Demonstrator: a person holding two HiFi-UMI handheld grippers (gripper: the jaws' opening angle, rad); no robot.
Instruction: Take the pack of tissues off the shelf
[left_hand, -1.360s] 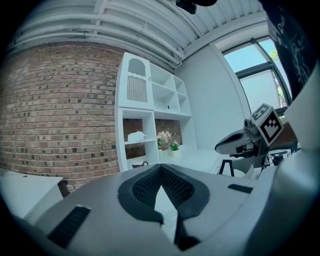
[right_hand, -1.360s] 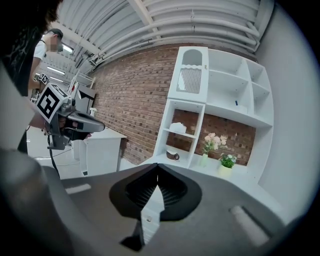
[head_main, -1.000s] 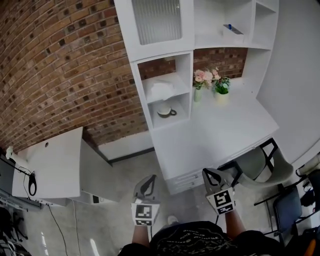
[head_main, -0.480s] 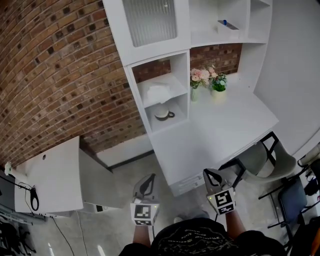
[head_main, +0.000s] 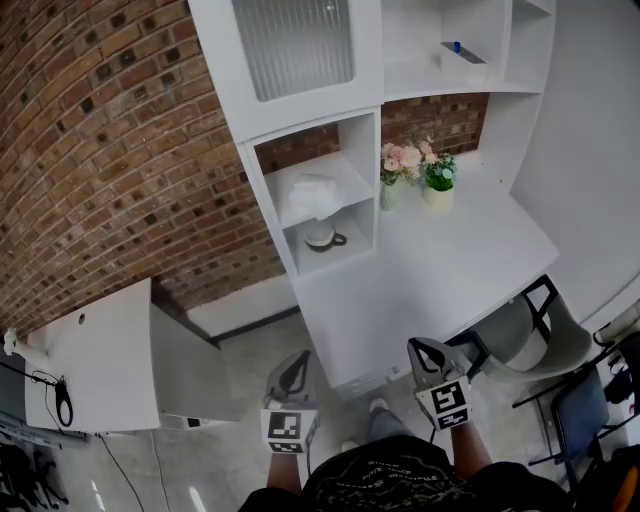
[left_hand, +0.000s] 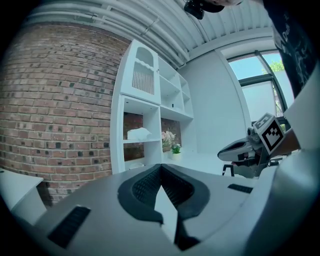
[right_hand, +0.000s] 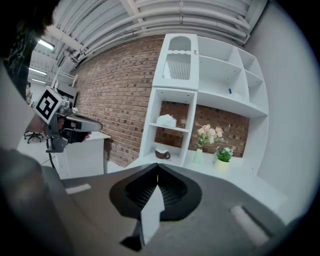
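Well, the soft white pack of tissues (head_main: 312, 190) lies on the upper open shelf of the tall white shelf-and-desk unit (head_main: 440, 260), which stands against the red brick wall (head_main: 110, 140). Its compartment is the one directly under the ribbed-glass cabinet door (head_main: 295, 45). In the compartment below sits a pale cup with a dark handle (head_main: 320, 238). To the right, on the desk top, a small vase of pink flowers (head_main: 398, 165) stands just beside a little green plant in a pale pot (head_main: 438, 180).

Both tongs hang low in the head view, close to the person's body and well apart from the shelf. The left gripper (head_main: 298, 358) has its jaws pressed together with nothing between them. In the left gripper view the dark pads meet at the tip, and the pack shows on its shelf well beyond them. The right gripper (head_main: 418, 347) is closed and empty too — in the right gripper view its jaws meet in a thin line, with the cup and the pack above them in the distance.
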